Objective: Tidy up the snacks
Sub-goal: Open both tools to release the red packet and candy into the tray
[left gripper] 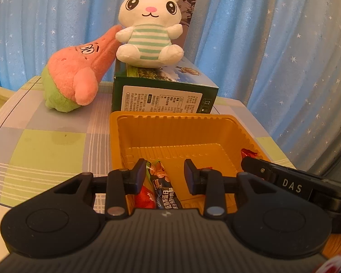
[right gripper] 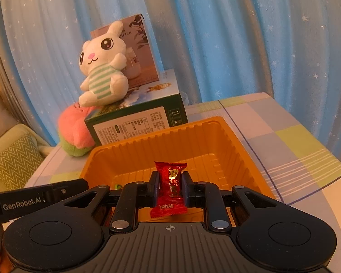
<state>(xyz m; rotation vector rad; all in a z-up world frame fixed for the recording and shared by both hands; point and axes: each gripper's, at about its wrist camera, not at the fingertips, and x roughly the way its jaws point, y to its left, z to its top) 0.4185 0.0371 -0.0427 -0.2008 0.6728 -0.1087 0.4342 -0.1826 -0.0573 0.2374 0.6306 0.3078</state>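
Note:
An orange plastic tray (left gripper: 181, 122) (right gripper: 234, 141) stands on the checked table. My left gripper (left gripper: 165, 173) is open above the tray's near end; below its fingers lie a dark snack packet (left gripper: 164, 196) and a red snack packet (left gripper: 145, 196) in the tray. My right gripper (right gripper: 170, 183) is shut on a red candy packet (right gripper: 170, 186), held upright over the tray's near part. The right gripper's body also shows in the left wrist view (left gripper: 291, 184) at the tray's right edge, with a bit of red wrapper (left gripper: 249, 153) by it.
A green carton (left gripper: 163, 91) (right gripper: 138, 125) lies just behind the tray with a white bunny plush (left gripper: 150, 25) (right gripper: 102, 66) on it. A pink and green plush (left gripper: 72, 77) (right gripper: 75, 134) leans at its left. A blue starred curtain (right gripper: 238, 34) hangs behind. A sofa cushion (right gripper: 13, 159) is at left.

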